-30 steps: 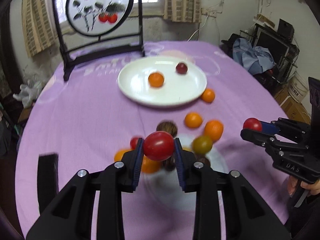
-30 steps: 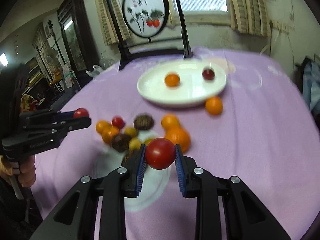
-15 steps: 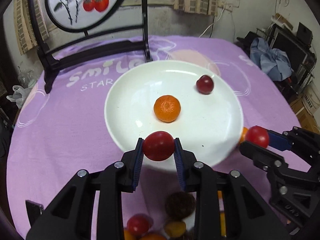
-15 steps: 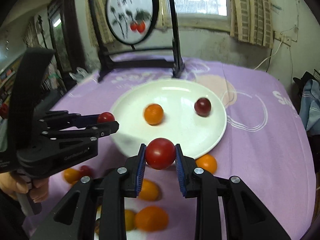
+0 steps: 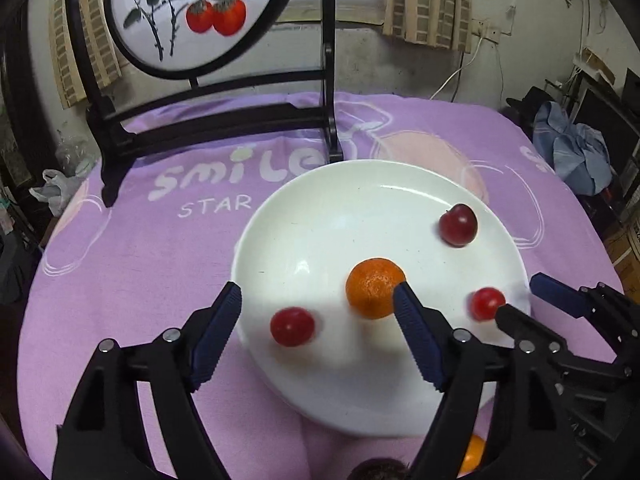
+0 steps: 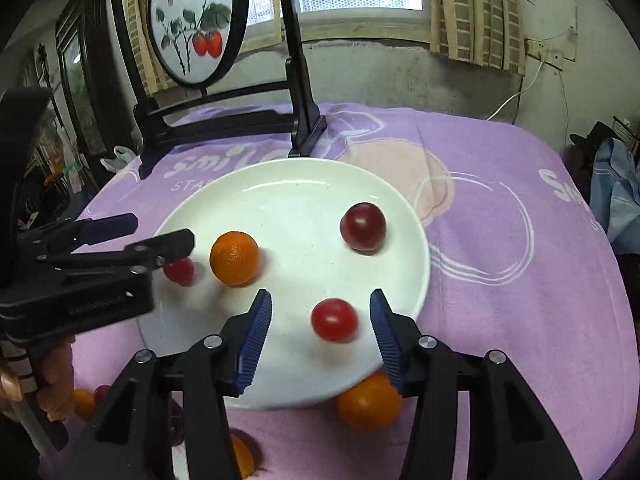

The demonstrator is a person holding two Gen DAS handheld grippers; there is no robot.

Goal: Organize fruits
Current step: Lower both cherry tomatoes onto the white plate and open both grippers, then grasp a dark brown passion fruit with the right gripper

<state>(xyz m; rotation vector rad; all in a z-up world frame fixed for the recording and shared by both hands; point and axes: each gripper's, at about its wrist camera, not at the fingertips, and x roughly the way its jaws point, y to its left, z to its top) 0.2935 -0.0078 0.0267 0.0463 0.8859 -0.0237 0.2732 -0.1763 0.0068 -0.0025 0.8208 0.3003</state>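
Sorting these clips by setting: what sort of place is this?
Probably a lived-in room at home. A table under a purple printed cloth holds a white plate of fruit, a painted round screen stands behind it, and curtains flank a window.

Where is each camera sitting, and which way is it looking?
Left wrist view: sits on the left gripper, looking down over its open jaws at the white plate; the right gripper shows at right.
Right wrist view: sits on the right gripper, jaws open, facing the same plate; the left gripper and a hand show at left.
Both share the plate, the orange and the dark plum.
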